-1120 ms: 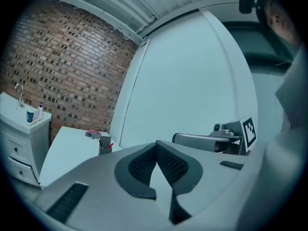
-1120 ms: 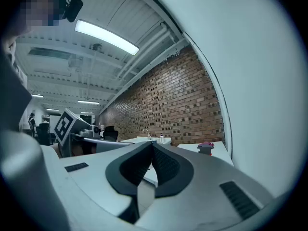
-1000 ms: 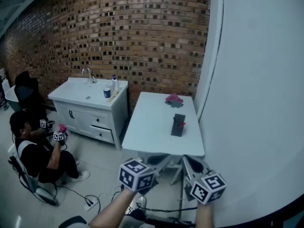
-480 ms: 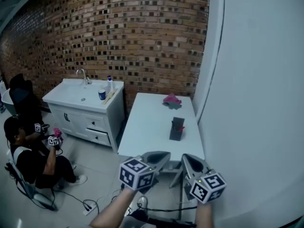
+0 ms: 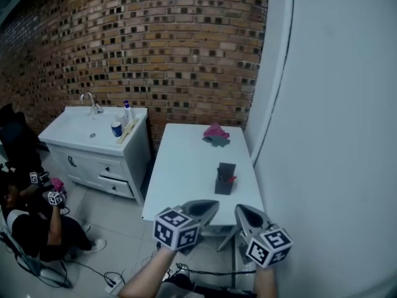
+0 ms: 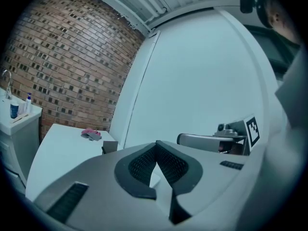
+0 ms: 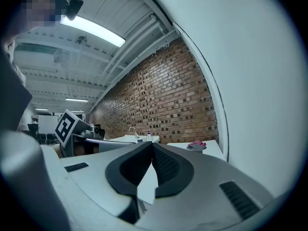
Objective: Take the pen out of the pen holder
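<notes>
A dark pen holder [image 5: 225, 178] stands upright on the white table [image 5: 186, 166], near its right side, with a reddish pen end [image 5: 232, 179] showing at its side. In the left gripper view the pen holder [image 6: 109, 147] is small and far ahead. My left gripper [image 5: 213, 204] and right gripper [image 5: 239, 209] hover side by side just short of the table's near edge, both pointing at the table. Each is shut with nothing between its pads [image 6: 166, 163] [image 7: 164, 165]. Neither touches the holder.
A pink and grey cloth [image 5: 215, 134] lies at the table's far end. A white sink cabinet [image 5: 93, 144] with tap, bottle and cup stands left of the table. A brick wall is behind, a white wall [image 5: 329, 135] close on the right. A seated person [image 5: 31, 222] and floor cables [image 5: 111, 281] are at lower left.
Both grippers and the head view have moved toward the table, so the table's near edge now lies just ahead of the jaws. The jaws stayed shut.
</notes>
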A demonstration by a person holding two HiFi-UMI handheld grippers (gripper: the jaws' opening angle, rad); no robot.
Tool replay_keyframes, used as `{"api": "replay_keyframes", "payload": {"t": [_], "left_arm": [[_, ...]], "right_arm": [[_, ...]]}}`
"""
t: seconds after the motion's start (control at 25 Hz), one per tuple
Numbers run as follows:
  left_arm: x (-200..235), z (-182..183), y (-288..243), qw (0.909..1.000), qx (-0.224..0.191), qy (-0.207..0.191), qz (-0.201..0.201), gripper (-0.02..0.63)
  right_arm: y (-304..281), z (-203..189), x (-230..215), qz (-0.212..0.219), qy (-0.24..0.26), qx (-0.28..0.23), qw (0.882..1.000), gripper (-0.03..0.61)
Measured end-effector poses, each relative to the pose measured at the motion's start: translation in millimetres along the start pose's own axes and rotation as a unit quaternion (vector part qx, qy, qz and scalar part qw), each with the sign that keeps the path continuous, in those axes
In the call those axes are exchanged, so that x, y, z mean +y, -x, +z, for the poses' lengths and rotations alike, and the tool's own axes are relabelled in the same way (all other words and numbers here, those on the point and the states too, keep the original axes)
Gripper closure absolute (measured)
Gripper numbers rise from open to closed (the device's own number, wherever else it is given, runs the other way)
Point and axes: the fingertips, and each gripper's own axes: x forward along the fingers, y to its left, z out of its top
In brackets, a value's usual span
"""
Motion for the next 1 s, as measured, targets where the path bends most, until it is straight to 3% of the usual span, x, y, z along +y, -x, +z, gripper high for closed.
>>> {"api": "replay_keyframes", "payload": {"t": [0.56, 1.0], "left_arm": [[101.2, 12.7, -47.1, 0.9994, 0.026, 0.013, -0.021, 0.607], [147.9, 9.1, -72.2, 0.9981, 0.045, 0.024, -0.034, 0.607]], "right_arm": [[-104.5, -1.5, -47.7, -0.03, -0.025, 0.024, 0.999, 0.578], [-148.4, -10.6, -71.6, -0.067, -0.046, 0.051, 0.995, 0.578]]}}
